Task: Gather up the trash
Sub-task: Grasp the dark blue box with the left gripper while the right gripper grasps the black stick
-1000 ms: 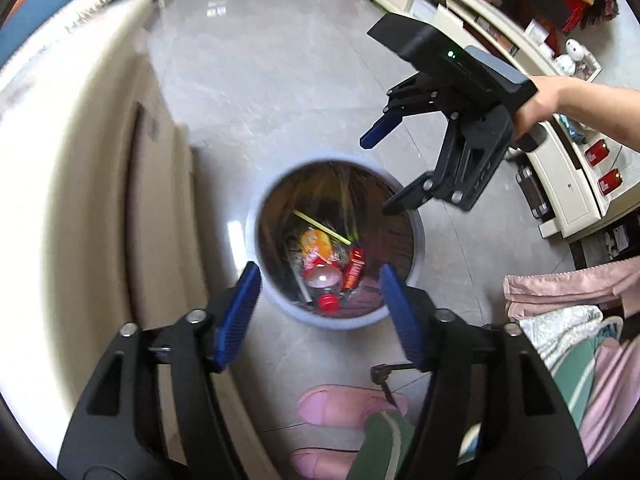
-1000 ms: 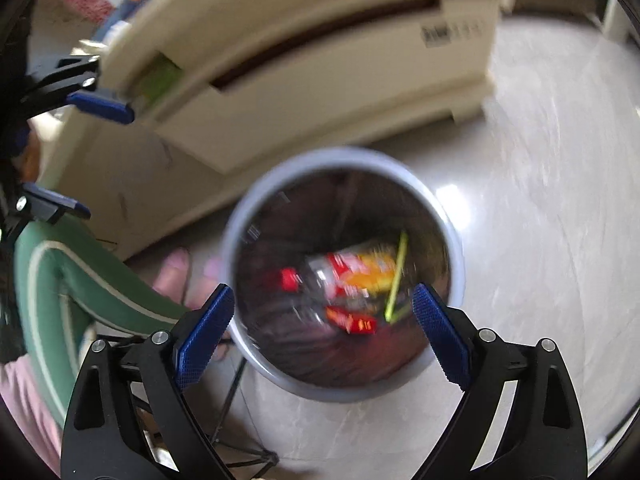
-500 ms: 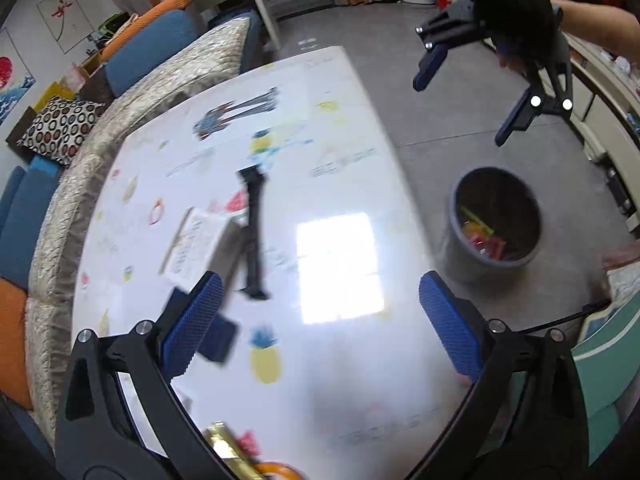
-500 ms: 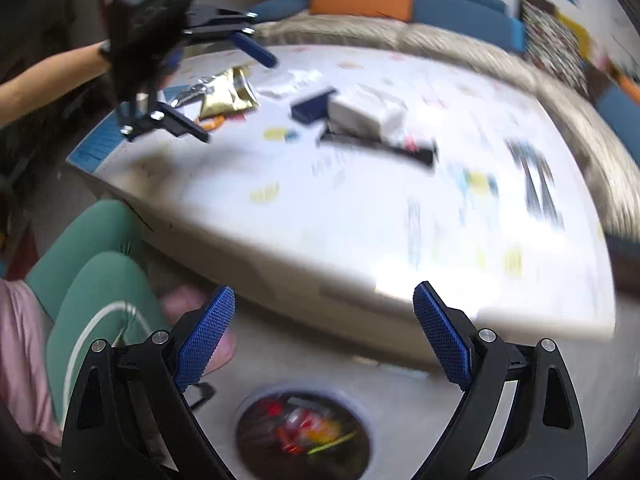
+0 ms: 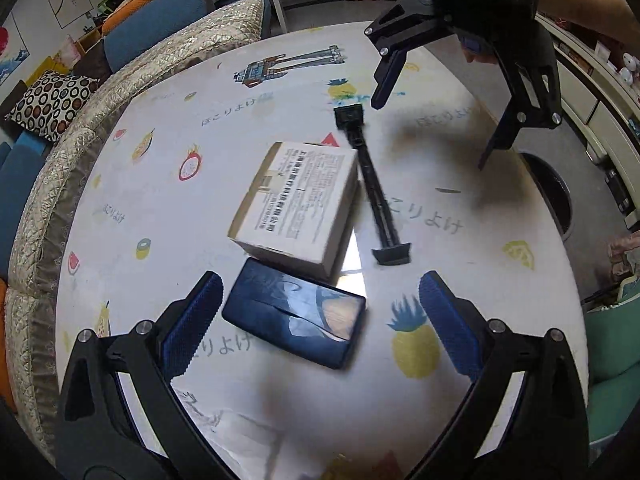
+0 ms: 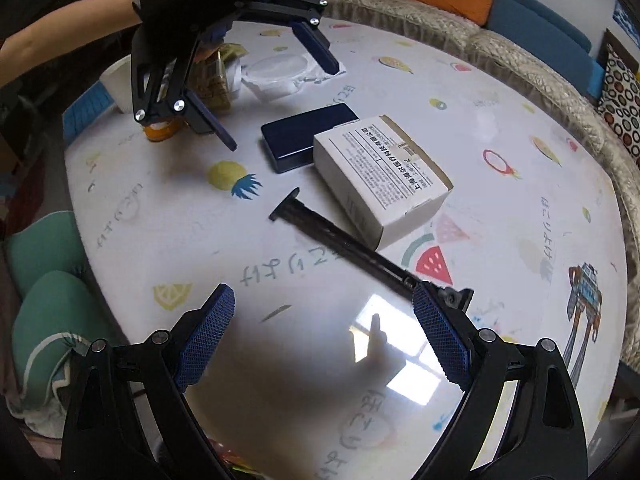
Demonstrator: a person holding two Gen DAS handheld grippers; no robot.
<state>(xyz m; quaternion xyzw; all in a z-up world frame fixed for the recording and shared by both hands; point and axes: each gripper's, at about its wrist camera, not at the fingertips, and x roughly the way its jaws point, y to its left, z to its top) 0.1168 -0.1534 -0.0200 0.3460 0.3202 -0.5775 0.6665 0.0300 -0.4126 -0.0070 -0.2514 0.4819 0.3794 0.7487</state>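
Observation:
My left gripper (image 5: 320,284) is open with nothing in it, low over a dark blue flat box (image 5: 294,320) on the table. Behind that box lie a white printed carton (image 5: 296,204) and a black rod (image 5: 372,184). My right gripper (image 6: 322,294) is open and empty above the bare glossy tablecloth, its right finger beside the rod's (image 6: 344,240) end. The right wrist view shows trash under the left gripper (image 6: 280,106): a gold wrapper (image 6: 216,76), a clear plastic lid (image 6: 280,72), a white paper cup (image 6: 116,84). The grey bin (image 5: 552,196) stands on the floor beyond the table's right edge.
The round table (image 5: 160,240) has a white cloth with fruit prints. A quilted sofa (image 5: 80,128) with blue and orange cushions curves round its far side. A person's green-trousered legs (image 6: 48,300) sit at the table edge. A low cabinet (image 5: 592,92) lines the right wall.
Both grippers swung away from above the bin and now hang over the table. The left jaws stand wider than a second ago. The bin has slid to the picture's right edge.

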